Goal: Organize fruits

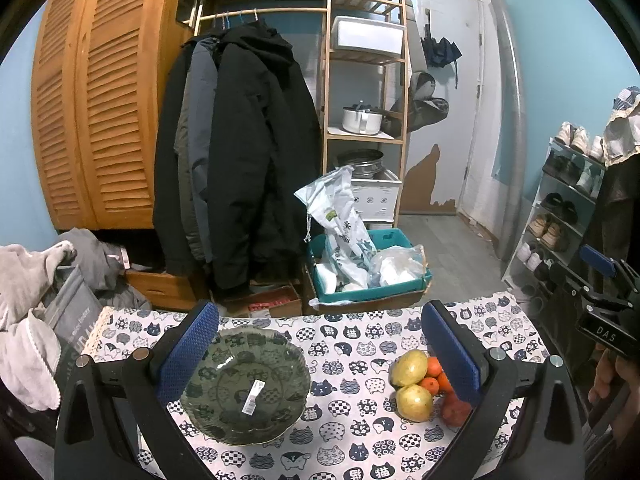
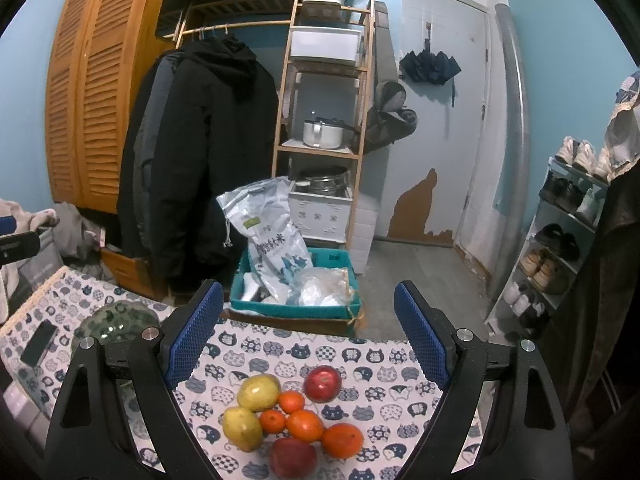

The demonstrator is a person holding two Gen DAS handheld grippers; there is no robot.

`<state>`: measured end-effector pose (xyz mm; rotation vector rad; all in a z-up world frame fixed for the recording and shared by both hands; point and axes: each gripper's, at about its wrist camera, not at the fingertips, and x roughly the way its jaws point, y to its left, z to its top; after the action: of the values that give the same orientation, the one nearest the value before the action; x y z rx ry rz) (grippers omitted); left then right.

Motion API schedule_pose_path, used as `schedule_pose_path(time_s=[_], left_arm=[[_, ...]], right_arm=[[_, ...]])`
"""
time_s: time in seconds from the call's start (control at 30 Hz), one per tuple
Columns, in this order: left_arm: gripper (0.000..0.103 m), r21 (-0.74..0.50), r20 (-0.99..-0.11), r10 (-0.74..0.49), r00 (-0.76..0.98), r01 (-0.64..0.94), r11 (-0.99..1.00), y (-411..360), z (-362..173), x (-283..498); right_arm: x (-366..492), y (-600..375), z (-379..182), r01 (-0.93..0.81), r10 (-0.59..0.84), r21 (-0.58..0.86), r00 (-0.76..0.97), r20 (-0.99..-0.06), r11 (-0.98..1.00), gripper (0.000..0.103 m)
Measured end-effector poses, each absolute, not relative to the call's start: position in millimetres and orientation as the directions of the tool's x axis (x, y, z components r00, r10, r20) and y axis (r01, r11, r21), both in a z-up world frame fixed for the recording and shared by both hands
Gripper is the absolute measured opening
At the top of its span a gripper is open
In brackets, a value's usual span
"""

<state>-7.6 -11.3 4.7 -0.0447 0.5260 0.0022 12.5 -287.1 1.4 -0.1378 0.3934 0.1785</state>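
Observation:
A dark green glass bowl (image 1: 246, 384) with a white label sits empty on the cat-print tablecloth (image 1: 348, 412); my left gripper (image 1: 320, 352) hovers open above it, its left pad over the bowl's rim. Right of the bowl lie two yellow-green pears (image 1: 409, 367) and several oranges (image 1: 434, 366), partly hidden by the right pad. In the right wrist view my right gripper (image 2: 306, 336) stands open above the fruit pile: two pears (image 2: 258, 392), several oranges (image 2: 305, 425) and two red apples (image 2: 323, 383). The bowl (image 2: 116, 318) shows at the left.
A black phone (image 2: 39, 342) lies on the table's left side. Beyond the far table edge stand a teal crate (image 1: 372, 272) with bags, hanging coats (image 1: 240, 160), a wooden shelf (image 1: 364, 80) and a shoe rack (image 2: 560, 248). The right gripper's body (image 1: 608, 320) is at the left view's right edge.

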Motion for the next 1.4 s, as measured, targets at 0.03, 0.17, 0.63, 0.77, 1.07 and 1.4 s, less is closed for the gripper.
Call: schedule_pose_path(time_s=[0.03, 0.17, 0.63, 0.77, 1.07, 1.4], left_arm=[[0.102, -0.042, -0.503, -0.010, 0.864, -0.013, 0.999, -14, 5, -8], [0.102, -0.036, -0.503, -0.014, 0.864, -0.005, 0.999, -26, 5, -9], [0.102, -0.060, -0.613, -0.062, 0.788, 0.032, 0.998, -40, -34, 25], [0.102, -0.064, -0.669, -0.087, 0.738, 0.060, 0.996, -51, -55, 38], [0.102, -0.051, -0.758, -0.098, 0.645, 0.091, 0.995, -74, -97, 61], [0.102, -0.045, -0.857, -0.105, 0.505, 0.129, 0.991, -102, -158, 85]], right_arm=[[12, -293, 3, -0.196, 0.144, -0.096, 0.909, -0.391, 0.976, 0.086], [13, -299, 5, -0.193, 0.142, -0.093, 0.908, -0.393, 0.977, 0.086], [30, -323, -32, -0.150, 0.083, -0.091, 0.854, -0.513, 0.984, 0.086], [38, -336, -52, -0.128, 0.053, -0.092, 0.818, -0.572, 0.987, 0.086], [53, -361, -99, -0.101, 0.012, -0.085, 0.711, -0.703, 0.991, 0.086], [73, -376, -150, -0.085, 0.007, -0.054, 0.590, -0.807, 0.995, 0.086]])
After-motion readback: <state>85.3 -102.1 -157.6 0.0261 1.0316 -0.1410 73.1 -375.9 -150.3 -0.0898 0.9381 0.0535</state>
